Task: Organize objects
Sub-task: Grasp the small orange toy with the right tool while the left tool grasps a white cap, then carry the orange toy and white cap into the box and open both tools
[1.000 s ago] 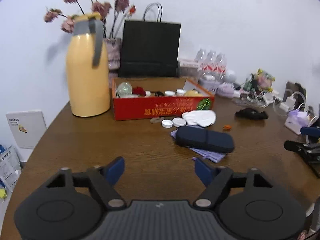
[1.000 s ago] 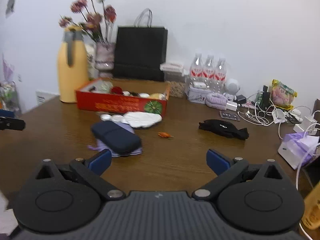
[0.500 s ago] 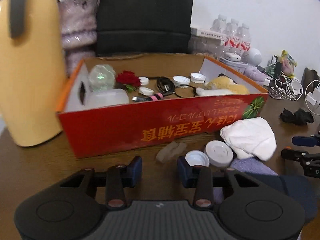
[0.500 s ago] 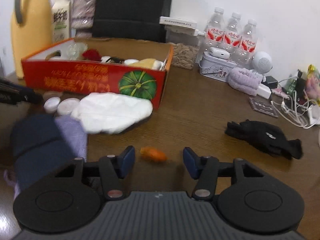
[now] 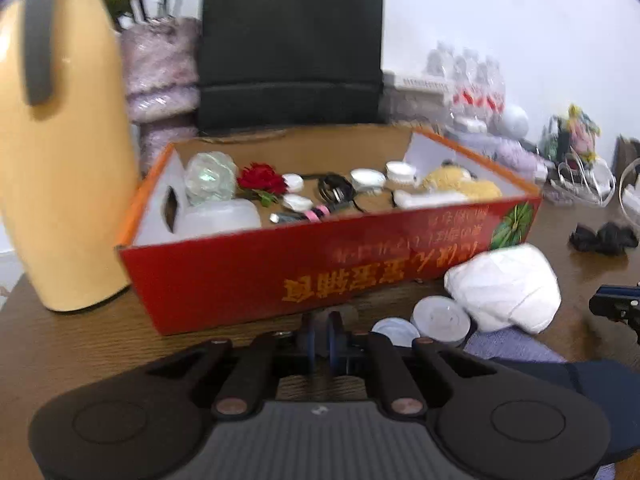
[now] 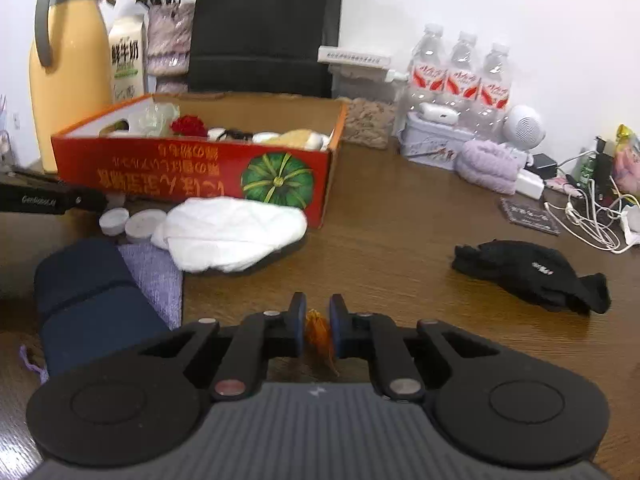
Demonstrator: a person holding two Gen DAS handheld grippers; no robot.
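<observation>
The right gripper (image 6: 318, 330) is closing its fingers on a small orange thing (image 6: 317, 332) lying on the bench (image 6: 400, 264). The left gripper (image 5: 323, 336) is sitting with fingers pressed together just short of the red box (image 5: 280, 276); nothing visible between them.

The tabletop (image 6: 400, 248) is brown with a wood grain; the box (image 6: 192, 176) is red with yellow lettering and a green pumpkin printed at one end, its rim orange; the jug (image 6: 68, 68) is pale yellow with a grey handle; the bag (image 6: 264, 24) behind is black; a white cloth (image 6: 236, 226) lies beside a navy case (image 6: 88, 292) on lilac fabric (image 6: 154, 276); the glove (image 6: 532, 272) is black; the small thing (image 6: 316, 332) between the blue pads is orange.
</observation>
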